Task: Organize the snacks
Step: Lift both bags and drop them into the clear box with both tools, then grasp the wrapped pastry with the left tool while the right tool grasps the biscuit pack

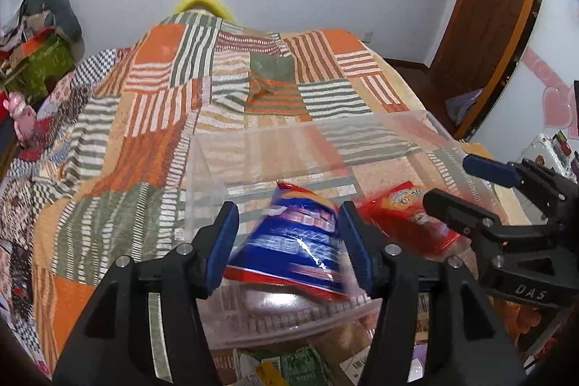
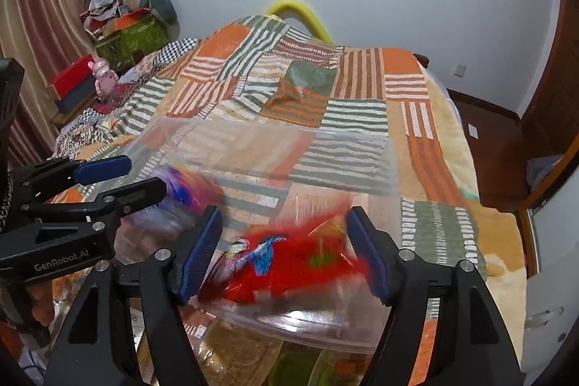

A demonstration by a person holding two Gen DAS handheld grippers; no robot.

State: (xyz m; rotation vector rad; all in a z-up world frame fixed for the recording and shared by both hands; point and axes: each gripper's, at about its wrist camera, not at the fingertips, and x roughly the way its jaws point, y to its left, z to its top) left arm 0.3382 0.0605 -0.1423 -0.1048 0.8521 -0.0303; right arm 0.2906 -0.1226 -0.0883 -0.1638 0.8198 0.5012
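Both tongs hang open over the clear bin [image 1: 307, 140] at lower centre: blue bag [image 1: 293, 241] sits between the left tongs [image 1: 289, 241], red bag [image 2: 289, 263] between the right tongs [image 2: 286, 252] (both blurry, apparently loose).

blue snack bag [image 1: 293, 237] tilted | red snack bag [image 2: 289, 266] blurred | both inside clear bin [image 1: 311, 140]

blue snack bag [image 1: 296, 241] sits between parted left tongs [image 1: 289, 241] over clear bin [image 1: 362, 129].
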